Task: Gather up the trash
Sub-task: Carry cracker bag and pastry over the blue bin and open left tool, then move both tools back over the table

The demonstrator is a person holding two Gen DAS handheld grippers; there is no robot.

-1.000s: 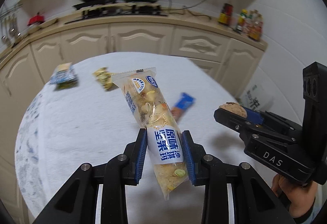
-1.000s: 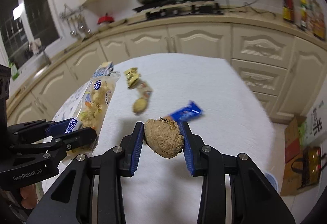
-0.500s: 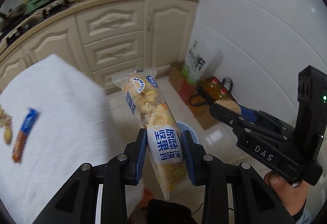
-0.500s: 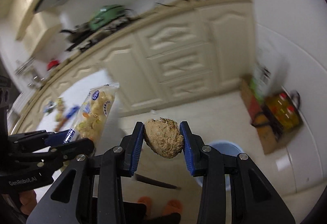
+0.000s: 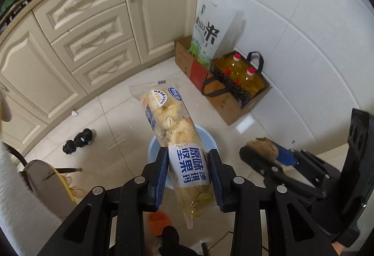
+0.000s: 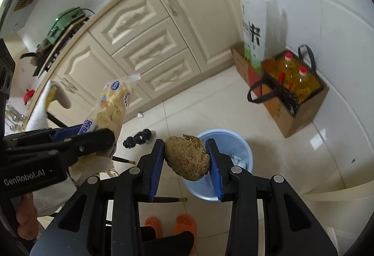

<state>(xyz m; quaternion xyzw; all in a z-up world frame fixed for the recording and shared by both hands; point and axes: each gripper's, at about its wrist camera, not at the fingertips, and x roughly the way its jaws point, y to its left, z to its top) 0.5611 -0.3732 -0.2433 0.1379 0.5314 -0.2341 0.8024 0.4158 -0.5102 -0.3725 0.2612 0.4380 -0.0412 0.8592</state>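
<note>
My left gripper is shut on a long clear snack packet with blue print, held upright above a light blue bin on the floor. My right gripper is shut on a brown crumbly lump, and it hangs over the same light blue bin, whose inside shows some paper. In the left wrist view the right gripper sits to the right with the lump in it. In the right wrist view the left gripper is at the left with the packet.
Cream cabinets line the back. A cardboard box with oil bottles and a rice bag stands by the tiled wall. Orange slippers and a dark object are on the floor. A chair is at the left.
Both grippers swung away from the white table, turned and dropped toward the floor. They now hang over the blue bin, each still gripping its item.
</note>
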